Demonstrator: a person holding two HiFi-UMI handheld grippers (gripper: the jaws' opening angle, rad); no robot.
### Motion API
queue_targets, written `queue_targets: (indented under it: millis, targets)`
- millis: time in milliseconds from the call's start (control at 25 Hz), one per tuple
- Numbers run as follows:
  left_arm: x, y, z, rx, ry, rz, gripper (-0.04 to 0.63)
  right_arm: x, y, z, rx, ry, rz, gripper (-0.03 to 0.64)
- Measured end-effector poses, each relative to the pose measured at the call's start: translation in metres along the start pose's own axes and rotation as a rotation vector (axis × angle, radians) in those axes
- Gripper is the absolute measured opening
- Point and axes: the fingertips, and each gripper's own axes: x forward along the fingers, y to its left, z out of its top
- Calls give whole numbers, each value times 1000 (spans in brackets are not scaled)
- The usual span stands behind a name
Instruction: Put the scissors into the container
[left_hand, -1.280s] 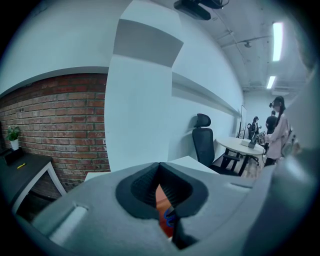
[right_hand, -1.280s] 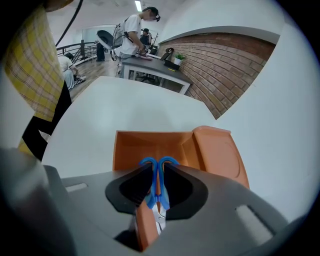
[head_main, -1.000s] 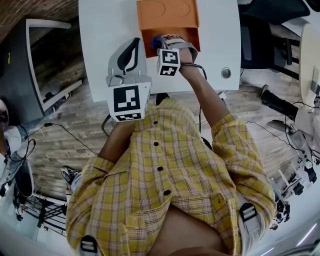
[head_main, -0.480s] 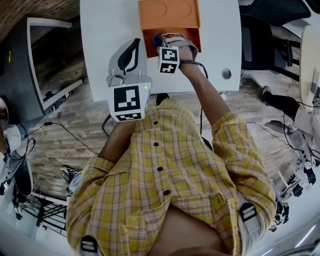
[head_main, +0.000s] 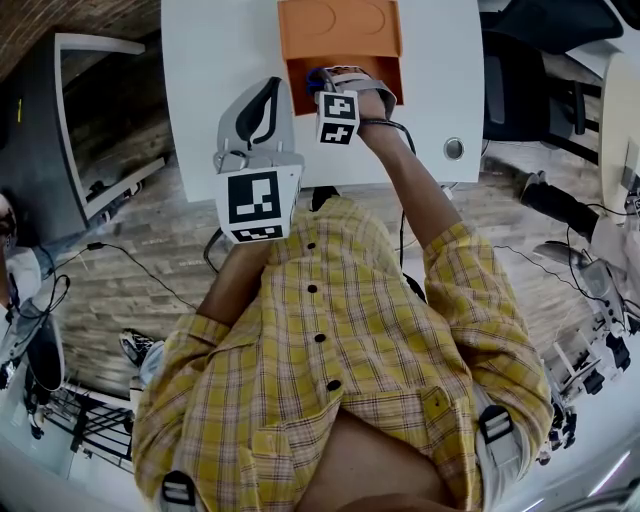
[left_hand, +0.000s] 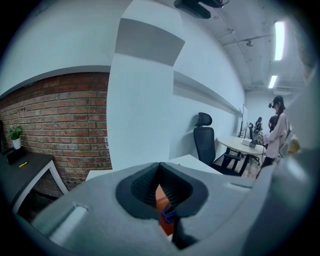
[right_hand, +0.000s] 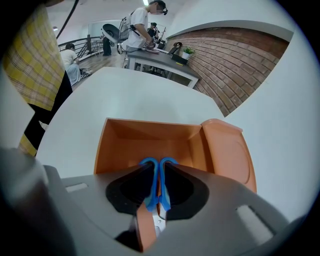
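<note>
Scissors (right_hand: 155, 186) are the whole business here, and they sit on the right side. Starting at the left, the left gripper (head_main: 264, 92) hangs near the counter's (head_main: 210, 60) front edge, well back from the work, its fingers together on nothing. Further right, the right gripper (right_hand: 156, 167) has its fingers clamped on the blue handles. The loops point ahead toward the orange container (right_hand: 117, 145), and the metal part trails back toward the gripper body. From the head view the scissors (head_main: 314, 80) hover at the container's (head_main: 388, 75) near wall, over its open compartment. I'd judge the drop belongs to the right hand alone.
</note>
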Motion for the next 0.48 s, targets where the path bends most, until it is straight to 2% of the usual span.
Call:
queue_targets:
  millis: [480]
  targets:
    - [0, 2, 0, -5, -2, 6, 2, 1, -3, -2, 17, 3, -2, 87]
